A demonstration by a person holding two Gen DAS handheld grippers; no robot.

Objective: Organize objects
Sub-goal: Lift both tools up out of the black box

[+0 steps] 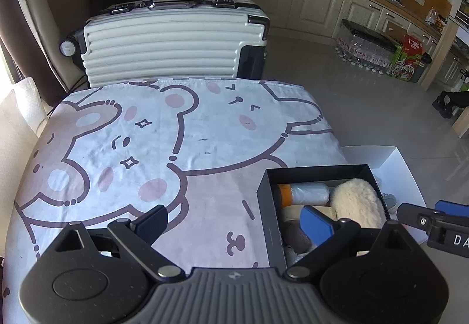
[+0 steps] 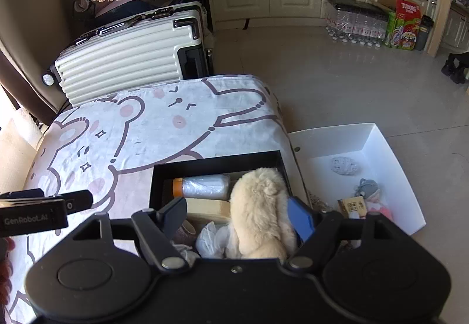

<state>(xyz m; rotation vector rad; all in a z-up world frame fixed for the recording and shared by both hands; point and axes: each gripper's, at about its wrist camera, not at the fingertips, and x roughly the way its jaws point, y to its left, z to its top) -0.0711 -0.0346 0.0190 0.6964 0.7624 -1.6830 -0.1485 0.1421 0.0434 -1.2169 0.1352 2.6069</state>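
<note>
left hand-held gripper: released, nothing between pads, over bedsheet
right hand-held gripper: released, above fluffy toy, not gripping
black box: bed's 5 o'clock corner, holds toy and bottle
white tray: floor, 3 o'clock of box

The desk's cloth cover is looking soft, matt and lightly creased; the black box is showing matt card walls; the cream plush is looking thick and fluffy; the roll is gleaming like thin plastic film; the white tray is appearing smooth; the suitcase is shining, glossy ribbed plastic.
</note>
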